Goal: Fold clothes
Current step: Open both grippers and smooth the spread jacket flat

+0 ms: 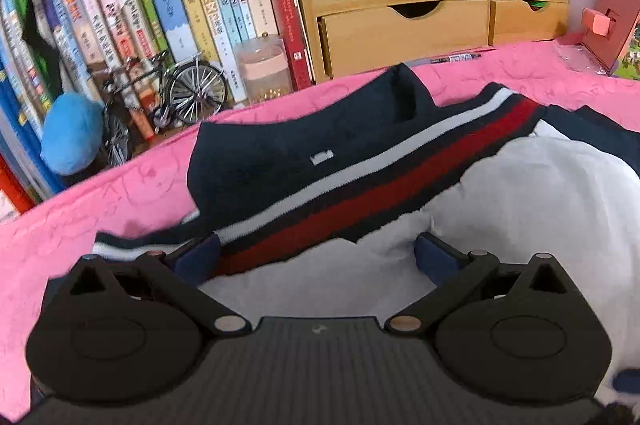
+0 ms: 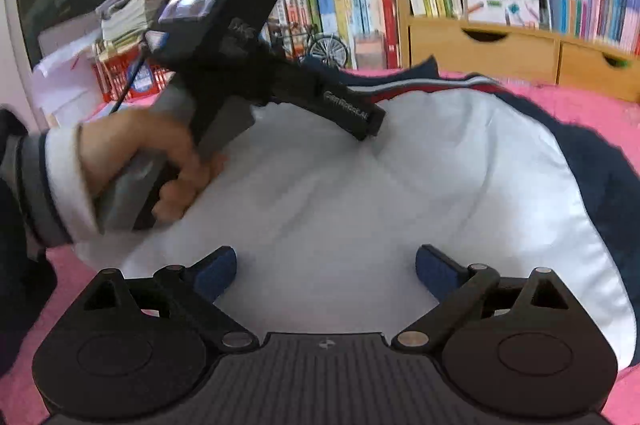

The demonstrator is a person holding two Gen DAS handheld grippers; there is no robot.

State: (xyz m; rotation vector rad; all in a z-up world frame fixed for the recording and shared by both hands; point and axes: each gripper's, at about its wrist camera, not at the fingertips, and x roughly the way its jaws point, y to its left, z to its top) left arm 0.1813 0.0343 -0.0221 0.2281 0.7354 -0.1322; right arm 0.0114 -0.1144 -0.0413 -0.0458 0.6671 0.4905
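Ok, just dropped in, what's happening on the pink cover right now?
A person is folding a navy sweater with white and red stripes, lying on the pink cover with its white lining showing. The left gripper and right gripper are both open over the white fabric, gripping nothing. The left hand holds its tool's handle.

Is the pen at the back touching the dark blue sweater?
Apart. In the left wrist view the pen lies on the pink cover near the wooden drawers, and a strip of pink shows between it and the sweater.
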